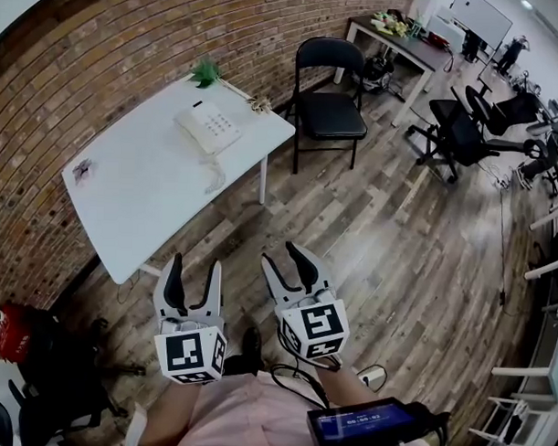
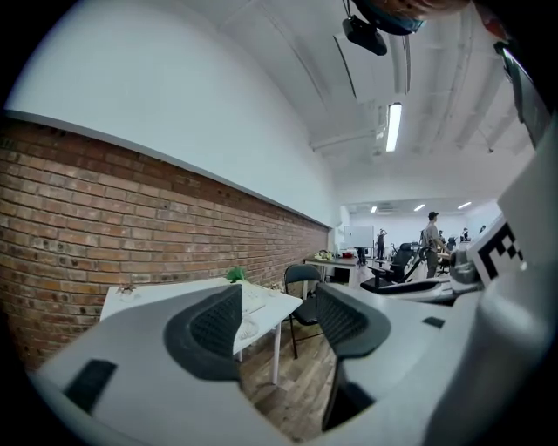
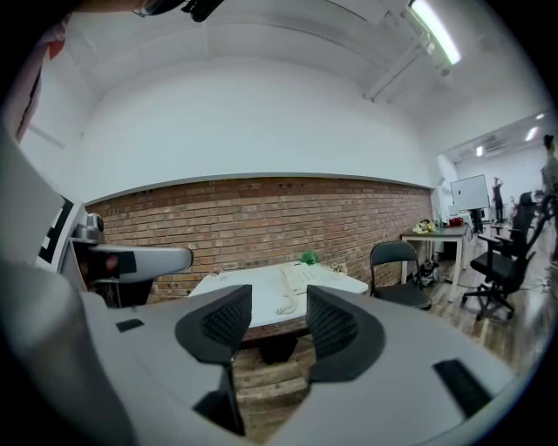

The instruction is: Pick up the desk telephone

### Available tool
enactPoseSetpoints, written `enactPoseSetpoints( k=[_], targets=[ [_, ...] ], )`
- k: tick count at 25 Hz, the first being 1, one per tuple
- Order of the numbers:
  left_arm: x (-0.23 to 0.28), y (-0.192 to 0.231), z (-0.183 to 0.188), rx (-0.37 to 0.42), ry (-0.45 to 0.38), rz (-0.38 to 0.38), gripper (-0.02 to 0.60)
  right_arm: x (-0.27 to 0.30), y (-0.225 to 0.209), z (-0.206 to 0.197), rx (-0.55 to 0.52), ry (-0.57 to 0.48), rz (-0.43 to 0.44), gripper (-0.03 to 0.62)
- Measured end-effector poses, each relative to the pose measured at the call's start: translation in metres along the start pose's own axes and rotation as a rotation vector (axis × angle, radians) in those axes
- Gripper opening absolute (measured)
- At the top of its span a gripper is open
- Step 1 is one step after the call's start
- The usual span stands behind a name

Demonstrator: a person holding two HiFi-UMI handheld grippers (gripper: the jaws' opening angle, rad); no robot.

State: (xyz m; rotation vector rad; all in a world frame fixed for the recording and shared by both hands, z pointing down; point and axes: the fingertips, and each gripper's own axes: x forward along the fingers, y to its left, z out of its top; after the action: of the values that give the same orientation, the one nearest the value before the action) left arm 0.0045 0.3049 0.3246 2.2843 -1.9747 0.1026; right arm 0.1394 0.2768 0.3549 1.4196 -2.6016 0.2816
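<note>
Phone (image 1: 209,126) sat on the table (image 1: 143,204) at its far right end, cord trailing toward the near edge. Both grippers were over the floor, well short of the table. Left gripper (image 1: 194,265): jaws apart, empty. Right gripper (image 1: 284,256): the same. Phone lay nearly dead ahead of the left and ahead-left of the right. Distances looked about even, so the left was judged better lined up.

1. One desk telephone (image 1: 209,126) is showing.
2. Two tables are standing: white table (image 1: 143,199), far table (image 1: 401,45).
3. One black folding chair (image 1: 328,114) is standing.
4. At least two office chairs (image 1: 456,137) are showing; the rest are blurring out.
5. Two grippers are showing: left gripper (image 1: 195,265), right gripper (image 1: 280,256).
</note>
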Motion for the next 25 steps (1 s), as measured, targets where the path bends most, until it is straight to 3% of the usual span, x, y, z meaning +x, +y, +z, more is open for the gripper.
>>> enactPoseSetpoints(
  k=[9, 18, 25],
  targets=[
    [0.059, 0.014, 0.019, -0.004, -0.037, -0.036, 0.265, 0.039, -0.025, 0.034, -0.019, -0.050, -0.047, 0.197],
    [0.109, 0.004, -0.003, 0.010, 0.026, -0.064, 0.265, 0.069, -0.062, 0.022, -0.009, -0.003, -0.083, 0.193],
    [0.170, -0.004, -0.005, 0.023, 0.059, -0.045, 0.265, 0.116, -0.109, 0.030, -0.015, 0.022, -0.050, 0.193]
  ],
)
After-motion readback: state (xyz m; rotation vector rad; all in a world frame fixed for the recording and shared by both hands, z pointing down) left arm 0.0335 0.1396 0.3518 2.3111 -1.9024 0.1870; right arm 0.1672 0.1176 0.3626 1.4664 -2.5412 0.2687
